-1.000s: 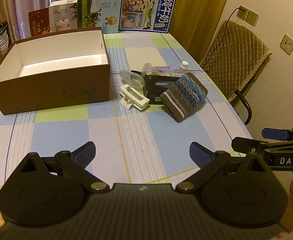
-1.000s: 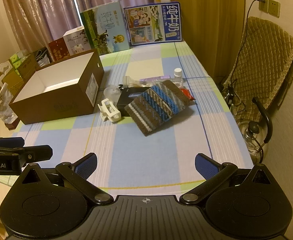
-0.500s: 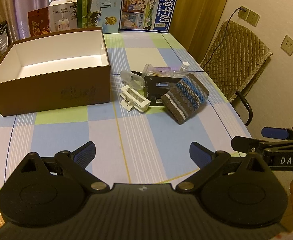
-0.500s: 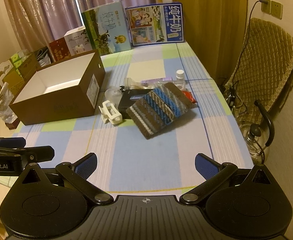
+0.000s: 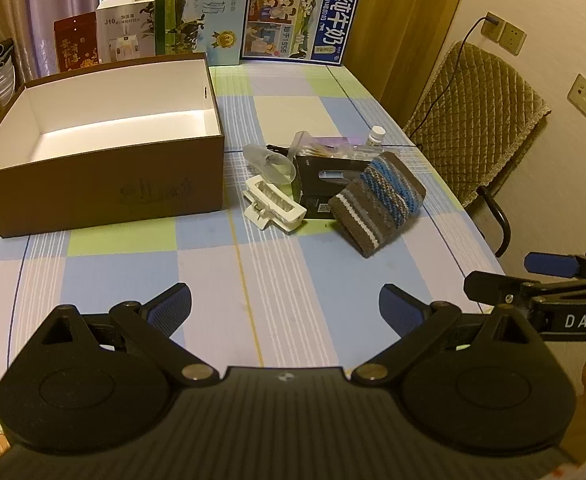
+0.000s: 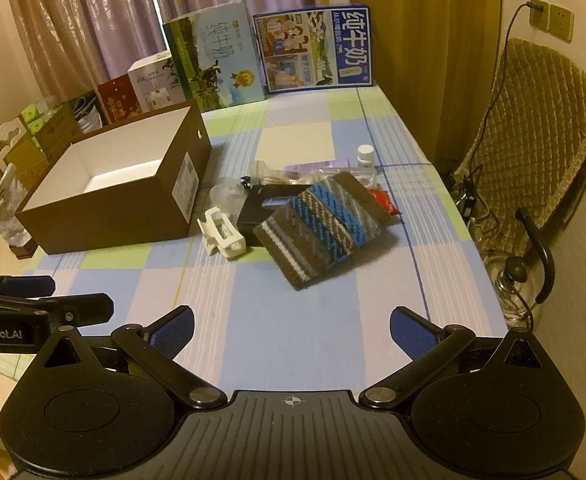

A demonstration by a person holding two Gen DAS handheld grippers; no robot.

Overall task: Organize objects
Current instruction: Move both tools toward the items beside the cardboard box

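Two grippers are held low at the near table edge, both spread wide with nothing between the fingers. The left gripper is seen at the bottom of its frame; the right gripper likewise. Well apart from both, at frame centre, a cluster of objects is laid on the checked tablecloth: a striped knitted pouch resting partly on a black box, with a white hair clip just beside it. An open brown cardboard box is positioned at the upper left.
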